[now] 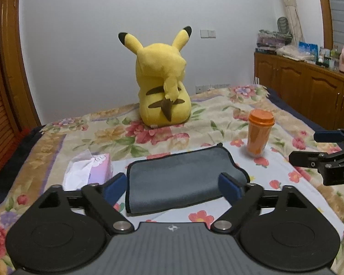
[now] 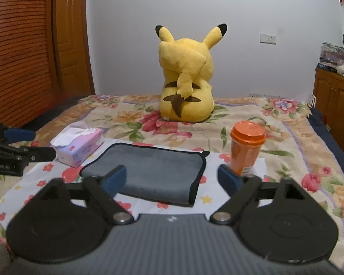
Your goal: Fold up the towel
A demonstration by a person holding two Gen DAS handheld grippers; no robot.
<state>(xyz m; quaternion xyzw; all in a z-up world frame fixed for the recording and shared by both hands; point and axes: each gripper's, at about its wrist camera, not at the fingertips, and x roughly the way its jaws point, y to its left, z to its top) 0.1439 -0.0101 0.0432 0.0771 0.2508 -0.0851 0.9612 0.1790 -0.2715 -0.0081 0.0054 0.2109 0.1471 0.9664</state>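
We see the folded grey microfibre towel with black piping [image 1: 183,178] lying flat at lower centre on the floral bedspread [image 1: 195,123]. Left gripper [image 1: 175,183] and right gripper [image 2: 173,178] both stand wide, holding nothing. A pink tissue box [image 2: 80,146] lies left of the towel, an orange lidded cup [image 2: 246,147] stands right, and a yellow plush toy [image 2: 185,78] sits at upper centre.

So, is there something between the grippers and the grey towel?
Nothing visible. The towel lies directly ahead of the open left gripper and right gripper; tissue box and orange cup stand beside it.
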